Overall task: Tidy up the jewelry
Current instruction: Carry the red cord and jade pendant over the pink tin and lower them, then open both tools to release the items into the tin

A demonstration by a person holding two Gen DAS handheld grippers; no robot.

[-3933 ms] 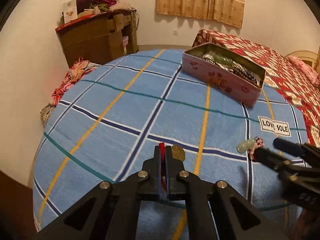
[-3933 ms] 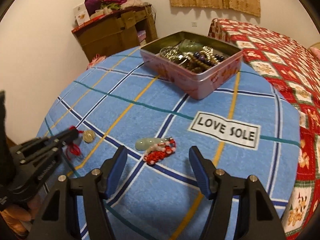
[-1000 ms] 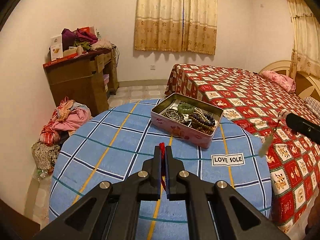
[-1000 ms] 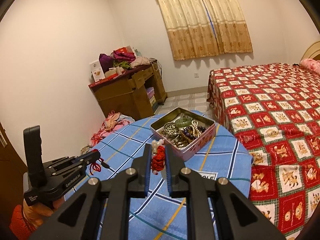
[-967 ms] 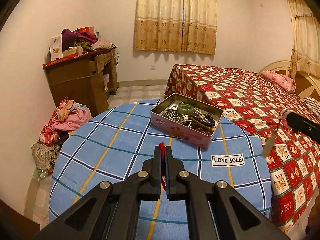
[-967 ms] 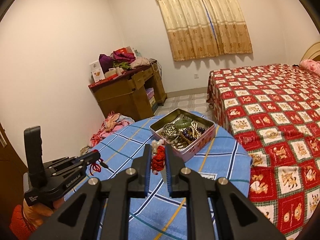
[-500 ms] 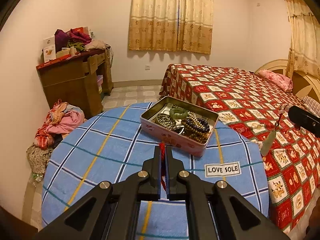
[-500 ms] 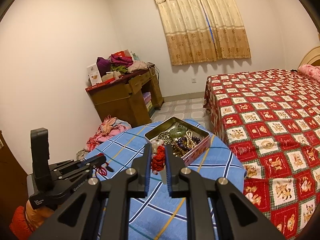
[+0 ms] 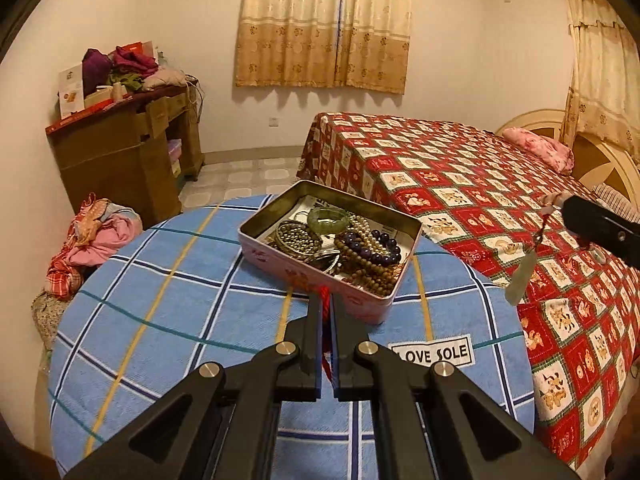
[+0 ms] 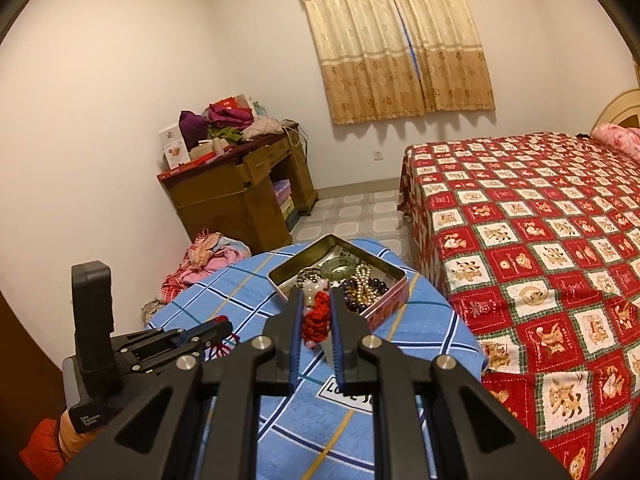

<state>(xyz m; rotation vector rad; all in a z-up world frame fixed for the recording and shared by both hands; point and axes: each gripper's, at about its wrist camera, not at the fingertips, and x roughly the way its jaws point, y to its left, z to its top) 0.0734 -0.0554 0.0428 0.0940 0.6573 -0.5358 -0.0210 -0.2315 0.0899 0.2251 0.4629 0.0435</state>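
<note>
Gripping a red cord (image 9: 326, 300), the left gripper (image 9: 326, 306) sits at lower centre; the right gripper (image 10: 316, 312) clamps a red knotted charm (image 10: 316, 318) below the tin (image 10: 384, 300).

— Any room around the tin (image 9: 352, 300)?

— Its open top faces me, though beads (image 9: 372, 256) fill much of it. My left gripper (image 9: 326, 304) is just before its near wall; bare blue cloth (image 9: 168, 300) lies left of it.

— And right?

— The bed (image 9: 480, 184) stands close beside it.

pink tin (image 9: 352, 300), blue plaid tablecloth (image 9: 180, 300), red patchwork bedspread (image 9: 480, 184), beige curtains (image 9: 324, 24)
</note>
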